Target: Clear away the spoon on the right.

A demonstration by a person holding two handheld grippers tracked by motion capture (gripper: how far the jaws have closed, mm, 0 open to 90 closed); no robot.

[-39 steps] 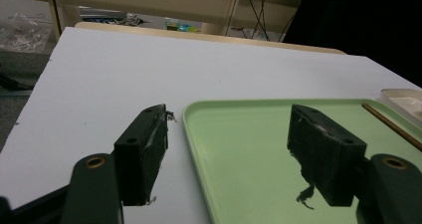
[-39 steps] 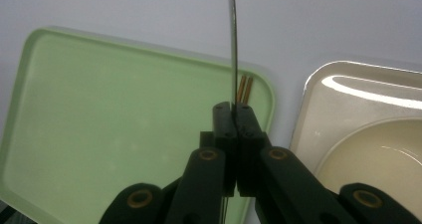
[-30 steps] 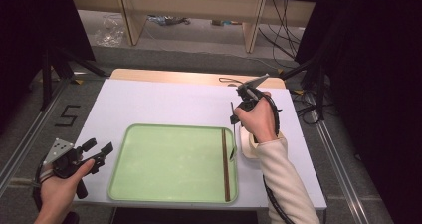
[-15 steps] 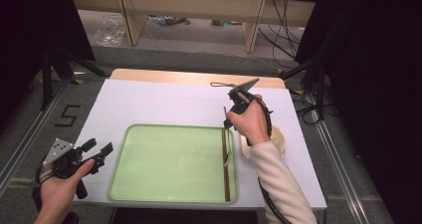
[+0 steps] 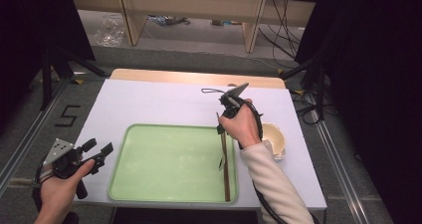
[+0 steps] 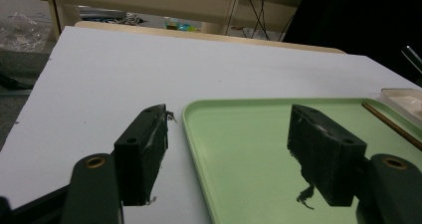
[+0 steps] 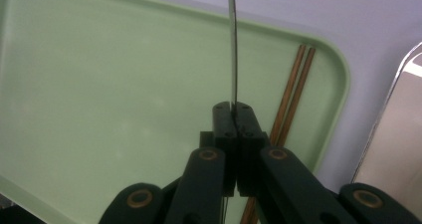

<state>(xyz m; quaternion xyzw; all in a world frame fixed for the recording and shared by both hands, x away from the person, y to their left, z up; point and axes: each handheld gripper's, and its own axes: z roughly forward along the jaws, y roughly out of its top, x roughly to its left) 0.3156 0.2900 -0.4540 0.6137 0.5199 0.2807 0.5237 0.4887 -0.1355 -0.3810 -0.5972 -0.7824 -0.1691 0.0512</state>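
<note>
Bench point(image 5: 164, 102): white top, pale wooden strip along the far edge.
Tray point(image 5: 164, 159): green, flat on the near middle.
Bowl point(image 5: 276, 139): cream, just right of the tray, partly hidden, possibly on a dish.

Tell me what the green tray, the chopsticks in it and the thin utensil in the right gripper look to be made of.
Green tray: probably plastic; uniform matte colour, moulded rounded rim.
Chopsticks: likely wood or bamboo; brown, dull.
Thin utensil: apparently metal; grey, shiny edge, clamped in the right gripper.
</note>
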